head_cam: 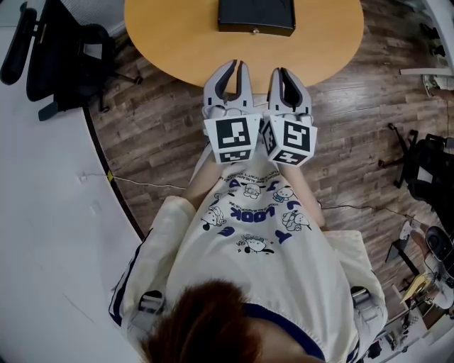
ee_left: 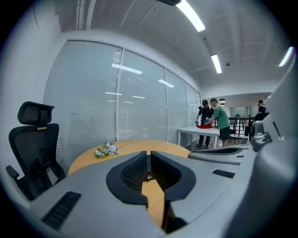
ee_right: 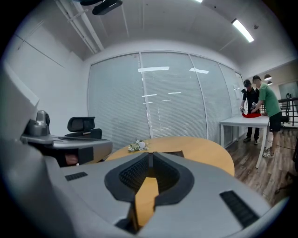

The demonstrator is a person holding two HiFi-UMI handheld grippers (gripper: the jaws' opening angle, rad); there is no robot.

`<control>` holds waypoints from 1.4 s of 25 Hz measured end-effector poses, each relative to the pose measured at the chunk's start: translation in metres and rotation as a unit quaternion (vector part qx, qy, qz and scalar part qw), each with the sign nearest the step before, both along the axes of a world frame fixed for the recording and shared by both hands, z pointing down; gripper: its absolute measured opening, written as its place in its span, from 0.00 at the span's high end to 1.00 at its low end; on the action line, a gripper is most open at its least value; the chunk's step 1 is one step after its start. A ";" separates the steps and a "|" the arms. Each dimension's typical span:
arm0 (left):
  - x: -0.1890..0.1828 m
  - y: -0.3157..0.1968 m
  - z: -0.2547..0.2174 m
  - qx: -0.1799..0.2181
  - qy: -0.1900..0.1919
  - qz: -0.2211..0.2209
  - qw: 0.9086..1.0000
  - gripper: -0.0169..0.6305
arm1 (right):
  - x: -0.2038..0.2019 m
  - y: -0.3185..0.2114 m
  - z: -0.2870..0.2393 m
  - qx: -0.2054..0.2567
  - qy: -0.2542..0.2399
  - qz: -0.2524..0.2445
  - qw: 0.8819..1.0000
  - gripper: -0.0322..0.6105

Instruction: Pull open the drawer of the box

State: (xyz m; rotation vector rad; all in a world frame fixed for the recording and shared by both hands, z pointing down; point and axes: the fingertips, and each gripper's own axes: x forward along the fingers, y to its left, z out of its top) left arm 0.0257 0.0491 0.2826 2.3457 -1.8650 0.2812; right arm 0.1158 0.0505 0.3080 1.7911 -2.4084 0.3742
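**Both grippers held shut at the table edge, box well ahead**

In the head view the left gripper [head_cam: 236, 66] and the right gripper [head_cam: 281, 71] are held side by side, nearly touching, just over the near rim of the round wooden table [head_cam: 163, 35]. In the left gripper view the jaws of the left gripper [ee_left: 149, 154] are seen pressed together at the tips, and nothing is caught between them. The same is seen of the right gripper [ee_right: 152, 155] in its own view: tips together, only tabletop behind them.

The black box [head_cam: 255, 13] is set at the far side of the table, well apart from both grippers. Its drawer [head_cam: 255, 29] is turned toward the person and lies flush with the box, with a small knob at the middle of its front.

A small bunch of flowers [ee_left: 107, 149] is laid on the tabletop. A black office chair [head_cam: 64, 49] is parked on the wood-plank floor [head_cam: 156, 142] to the left. The room is closed off by a glass wall with lowered blinds [ee_right: 163, 102], and two people [ee_left: 213, 122] are seen at a white table [ee_left: 198, 132] beyond.
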 end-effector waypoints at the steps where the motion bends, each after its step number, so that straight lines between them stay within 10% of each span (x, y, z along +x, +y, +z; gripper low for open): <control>1: -0.003 -0.006 0.000 -0.001 0.001 0.001 1.000 0.92 | -0.002 -0.006 0.000 -0.001 0.001 0.001 1.000 0.88; 35: -0.025 -0.142 0.065 -0.077 0.003 0.074 0.994 0.92 | -0.035 -0.139 0.078 -0.106 0.020 0.044 0.993 0.88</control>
